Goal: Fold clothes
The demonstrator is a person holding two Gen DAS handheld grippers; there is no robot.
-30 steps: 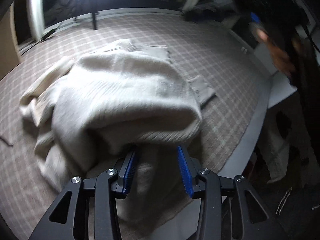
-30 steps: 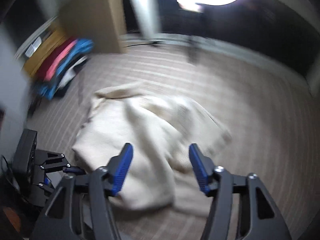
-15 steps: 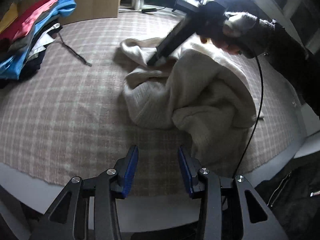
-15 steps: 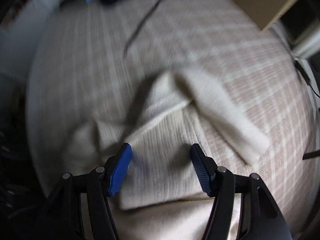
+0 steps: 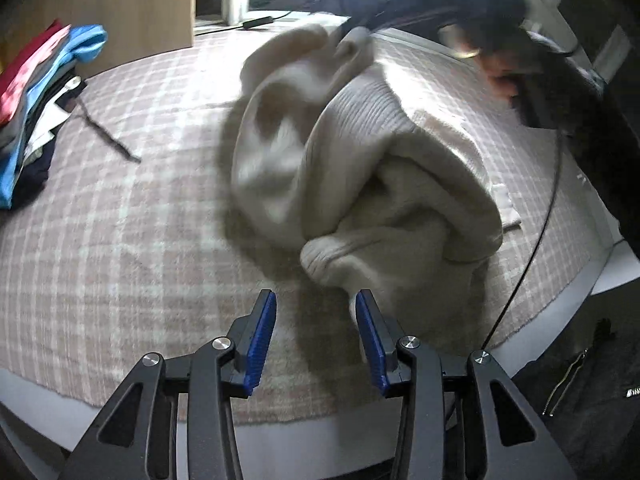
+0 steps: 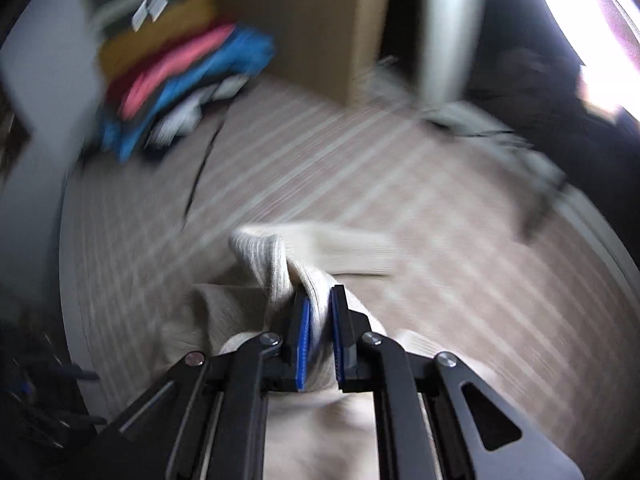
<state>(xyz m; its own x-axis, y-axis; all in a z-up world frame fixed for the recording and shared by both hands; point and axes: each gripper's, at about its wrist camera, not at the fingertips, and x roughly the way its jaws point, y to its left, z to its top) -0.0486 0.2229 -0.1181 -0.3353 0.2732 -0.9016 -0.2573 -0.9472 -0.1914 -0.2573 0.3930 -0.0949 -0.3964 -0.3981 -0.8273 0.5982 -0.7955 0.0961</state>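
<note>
On the plaid-covered table (image 5: 120,240), left wrist view: a cream ribbed-knit sweater (image 5: 380,168) is lying bunched in a soft heap, one rolled, cuff-like end curling toward the camera. Cloth under it is fuzzy, pinkish-beige with pale checks. The left gripper (image 5: 316,332) is hovering with its jaws partly apart, blue ridged pads bare, nothing between them; the sweater's nearest fold is sitting just beyond and beside the right-hand pad, not pinched. At the far top of the heap the knit is being lifted into a peak by the right gripper (image 5: 354,34), seen only as a dark blurred shape, with a hand (image 5: 496,76) in a dark sleeve behind it. A stack of folded clothes (image 5: 36,112), red, blue, white and dark, is sitting at the left edge, well apart from the sweater.

Right wrist view, heavily motion-blurred: the right gripper (image 6: 320,332) has just been closing and its jaws are now standing narrow, pinching a fold of the ribbed sweater (image 6: 276,268) between the blue pads. Knit is bulging out past the tips and draping below the black arms. Same colourful stack (image 6: 180,80) is showing far left, beside a tan cardboard box (image 6: 304,20).
</note>
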